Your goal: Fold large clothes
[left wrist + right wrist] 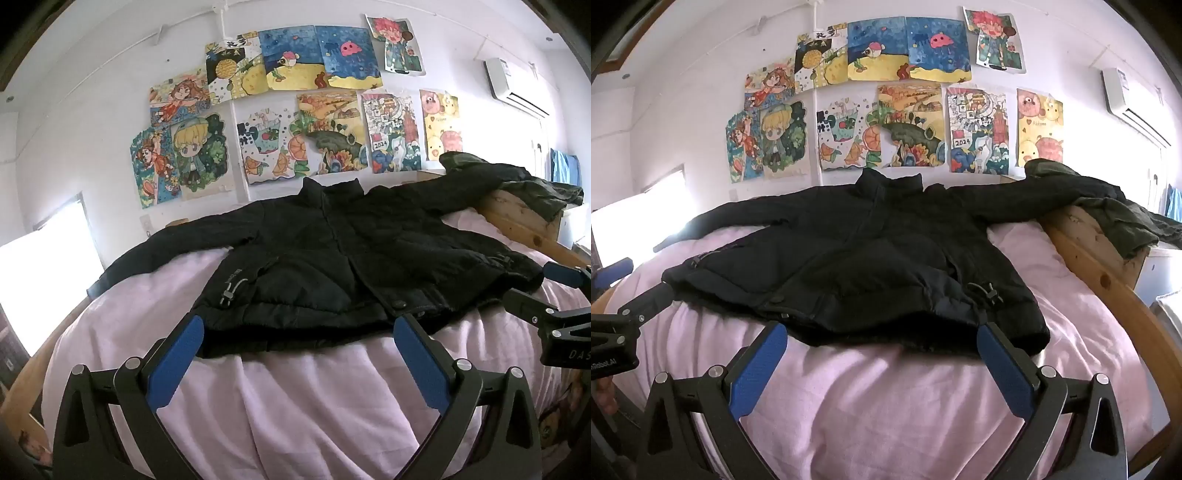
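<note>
A black padded jacket (332,251) (857,266) lies spread face up on a bed with a pale pink sheet (295,398) (894,398), collar toward the wall and both sleeves stretched out sideways. Its right sleeve rests on the wooden bed rail. My left gripper (298,332) stands open just short of the jacket's left hem, nothing between its blue pads. My right gripper (882,338) is open too, in front of the right hem, pads touching nothing. Each gripper shows at the edge of the other's view.
A wooden bed rail (1108,280) curves along the right side with a dark green garment (1123,221) draped over it. Several children's drawings (295,103) cover the wall behind. A bright window (44,258) is at the left, an air conditioner (517,85) at the upper right.
</note>
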Demonstrator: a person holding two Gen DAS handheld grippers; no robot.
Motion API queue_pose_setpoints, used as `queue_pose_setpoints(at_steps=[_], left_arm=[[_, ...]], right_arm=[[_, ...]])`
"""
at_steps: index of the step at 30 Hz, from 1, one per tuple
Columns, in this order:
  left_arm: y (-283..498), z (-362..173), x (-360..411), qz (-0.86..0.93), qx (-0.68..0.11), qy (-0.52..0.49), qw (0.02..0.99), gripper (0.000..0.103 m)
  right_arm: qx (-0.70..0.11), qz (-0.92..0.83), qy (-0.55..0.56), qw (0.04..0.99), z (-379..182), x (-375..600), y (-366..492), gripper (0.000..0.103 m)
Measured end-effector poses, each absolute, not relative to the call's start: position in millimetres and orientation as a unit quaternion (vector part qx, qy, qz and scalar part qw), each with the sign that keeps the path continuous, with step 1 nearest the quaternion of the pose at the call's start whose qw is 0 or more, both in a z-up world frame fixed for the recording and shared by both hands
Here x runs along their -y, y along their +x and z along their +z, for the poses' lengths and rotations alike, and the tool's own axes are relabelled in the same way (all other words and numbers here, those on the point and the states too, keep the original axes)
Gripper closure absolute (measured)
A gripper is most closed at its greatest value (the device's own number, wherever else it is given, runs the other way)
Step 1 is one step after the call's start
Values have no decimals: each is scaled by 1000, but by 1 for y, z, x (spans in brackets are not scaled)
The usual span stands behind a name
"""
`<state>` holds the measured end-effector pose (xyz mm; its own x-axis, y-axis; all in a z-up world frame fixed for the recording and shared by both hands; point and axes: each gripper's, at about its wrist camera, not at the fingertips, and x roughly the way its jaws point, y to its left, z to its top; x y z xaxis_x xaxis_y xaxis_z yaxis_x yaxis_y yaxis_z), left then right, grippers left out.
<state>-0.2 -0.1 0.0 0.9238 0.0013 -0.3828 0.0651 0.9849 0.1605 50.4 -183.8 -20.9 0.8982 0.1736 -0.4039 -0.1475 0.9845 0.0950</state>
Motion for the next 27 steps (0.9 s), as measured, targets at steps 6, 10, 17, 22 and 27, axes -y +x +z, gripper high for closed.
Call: queue_pose_setpoints(at_steps=[6,10,17,22,27], left_arm=[[0,0,0,-17,-196,83,977,2],[0,0,0,-18,-196,82,977,2],[0,0,0,-17,-196,83,977,2],[0,0,0,-17,-196,84,977,2],[0,0,0,-17,-196,84,977,2]], right_arm=[[-209,83,31,974,-21,183,50,0],[-209,83,32,974,-21,184,50,0],[-210,82,32,974,-21,184,50,0],[-210,82,32,974,-21,185,50,0],[-210,82,32,974,-21,185,50,0]])
